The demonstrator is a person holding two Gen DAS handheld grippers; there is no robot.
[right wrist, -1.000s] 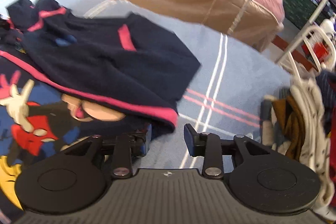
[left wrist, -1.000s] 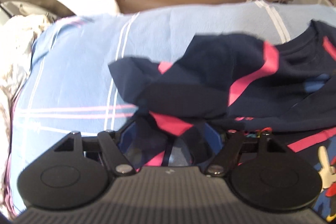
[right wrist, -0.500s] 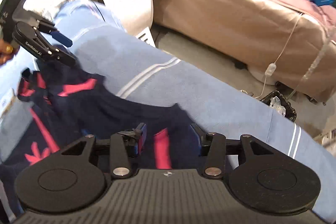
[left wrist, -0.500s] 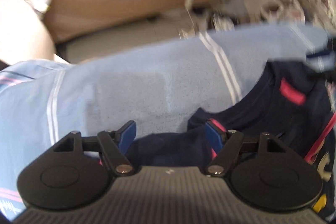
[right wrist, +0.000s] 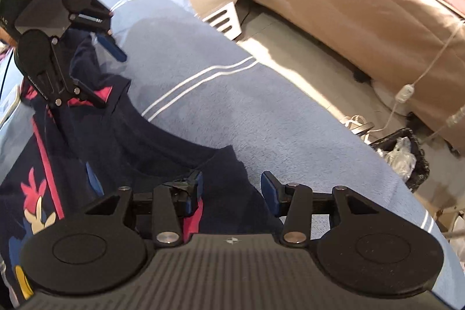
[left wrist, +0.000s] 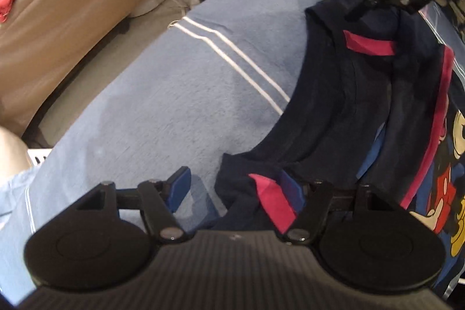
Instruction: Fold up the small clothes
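Both claws, left gripper [left wrist: 237,189] and right gripper [right wrist: 231,188], gape over a navy shirt [left wrist: 343,106] near the blue blanket's [left wrist: 174,95] edge.

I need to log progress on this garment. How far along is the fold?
Partway. The navy shirt lies on the blue blanket with one side already turned over its cartoon print. Both the left gripper and right gripper are open at its edge, holding nothing. Further folds remain.
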